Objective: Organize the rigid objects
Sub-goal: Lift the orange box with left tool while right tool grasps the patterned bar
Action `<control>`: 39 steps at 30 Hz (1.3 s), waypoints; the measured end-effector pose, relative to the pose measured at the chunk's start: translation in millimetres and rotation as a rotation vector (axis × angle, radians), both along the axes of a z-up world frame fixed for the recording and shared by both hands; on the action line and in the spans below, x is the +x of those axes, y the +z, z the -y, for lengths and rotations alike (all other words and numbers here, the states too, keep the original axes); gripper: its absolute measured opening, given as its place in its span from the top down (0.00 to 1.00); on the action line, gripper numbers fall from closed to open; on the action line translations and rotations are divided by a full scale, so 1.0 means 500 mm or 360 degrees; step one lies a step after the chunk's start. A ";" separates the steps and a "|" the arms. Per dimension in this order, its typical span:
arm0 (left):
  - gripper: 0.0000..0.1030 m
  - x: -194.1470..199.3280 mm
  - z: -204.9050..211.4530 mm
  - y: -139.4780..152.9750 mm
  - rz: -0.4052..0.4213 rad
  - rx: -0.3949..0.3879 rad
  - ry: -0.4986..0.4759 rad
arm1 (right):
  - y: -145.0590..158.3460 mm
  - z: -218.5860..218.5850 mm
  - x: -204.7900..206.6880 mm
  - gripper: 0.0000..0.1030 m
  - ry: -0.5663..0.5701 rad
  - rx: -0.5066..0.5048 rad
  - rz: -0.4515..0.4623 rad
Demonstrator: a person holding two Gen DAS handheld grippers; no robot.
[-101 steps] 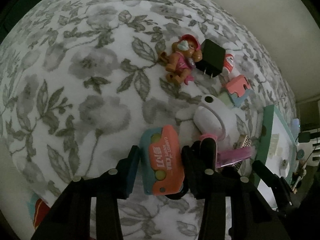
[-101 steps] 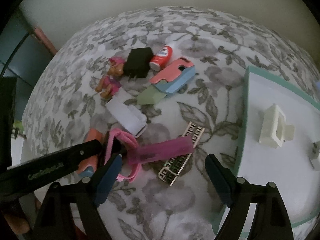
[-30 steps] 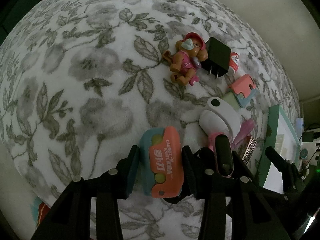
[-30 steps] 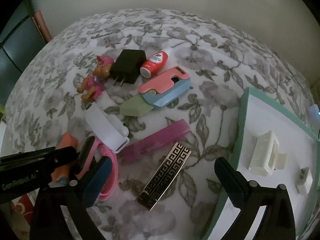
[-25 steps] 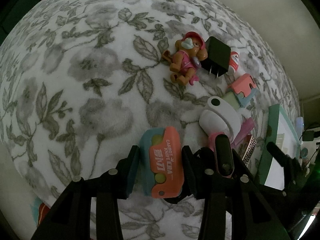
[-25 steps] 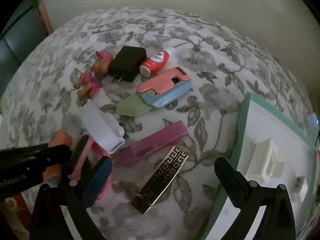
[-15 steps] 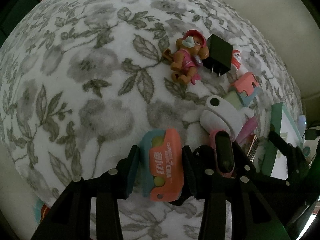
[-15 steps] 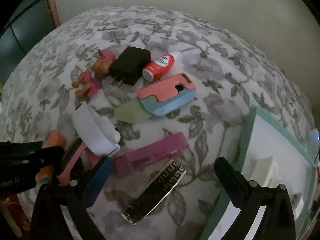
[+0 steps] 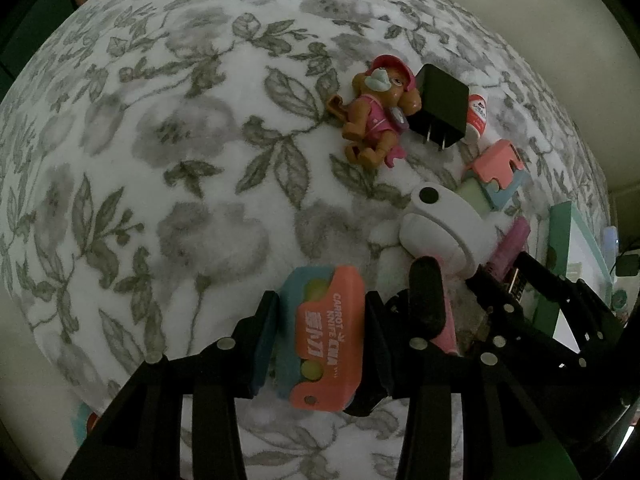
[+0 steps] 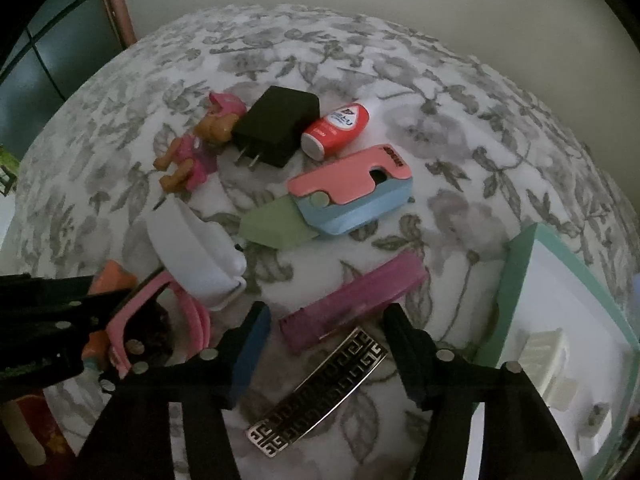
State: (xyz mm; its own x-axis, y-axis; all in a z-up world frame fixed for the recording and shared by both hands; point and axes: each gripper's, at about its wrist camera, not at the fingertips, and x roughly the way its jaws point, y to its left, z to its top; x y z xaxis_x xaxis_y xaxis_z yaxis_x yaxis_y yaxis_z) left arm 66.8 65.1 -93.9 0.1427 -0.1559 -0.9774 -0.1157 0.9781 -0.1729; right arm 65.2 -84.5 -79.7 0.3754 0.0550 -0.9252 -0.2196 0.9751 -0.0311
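Observation:
My left gripper [image 9: 320, 338] is shut on an orange-and-teal toy carrot knife [image 9: 326, 332], which lies on the flowered cloth. My right gripper [image 10: 326, 332] hangs low over a magenta bar [image 10: 352, 304] and a black-and-silver patterned clip [image 10: 320, 388]. Its jaws are closing with the bar's near end between them, and the pads stand clear of it. Further back lie a pink-and-blue toy folding knife [image 10: 348, 192], a red bottle [image 10: 336, 128], a black plug [image 10: 276, 128] and a dog figure [image 10: 200, 144].
A white curved piece [image 10: 192, 248] and a pink band [image 10: 192, 316] lie between the two grippers. A teal-rimmed tray [image 10: 516, 280] with white foam blocks stands at the right. The cloth's far left [image 9: 160, 140] holds nothing.
The right gripper's jaws have drawn much closer together around the magenta bar's end, and its view has rolled a little. The left gripper keeps its hold unchanged.

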 end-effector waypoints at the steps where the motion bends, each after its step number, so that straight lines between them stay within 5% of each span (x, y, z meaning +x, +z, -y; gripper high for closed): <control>1: 0.56 0.000 0.000 0.000 0.0000 0.0001 -0.0001 | 0.001 0.002 0.000 0.46 -0.0005 -0.0001 0.0001; 6: 0.56 0.002 0.003 -0.001 -0.0003 0.0007 -0.0010 | 0.003 0.023 0.007 0.58 -0.0062 0.0038 -0.0020; 26: 0.56 -0.023 0.019 0.010 0.0012 -0.0009 -0.0068 | 0.002 0.065 -0.046 0.55 -0.0244 0.0065 -0.0209; 30: 0.58 -0.032 0.023 0.016 0.0025 -0.0034 -0.0076 | 0.003 0.054 -0.068 0.70 -0.0265 0.0074 -0.0223; 39: 0.58 -0.046 0.003 0.103 0.0266 -0.0133 -0.0044 | 0.048 0.044 -0.107 0.76 -0.0296 0.0112 -0.0103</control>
State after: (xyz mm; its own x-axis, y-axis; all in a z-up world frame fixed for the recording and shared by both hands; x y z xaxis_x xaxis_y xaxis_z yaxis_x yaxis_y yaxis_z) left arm 43.8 63.9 -42.5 0.2967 -0.2419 -0.9238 -0.0516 0.9619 -0.2684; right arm 11.5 -106.8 -55.7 0.3253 0.0559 -0.9440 -0.0349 0.9983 0.0471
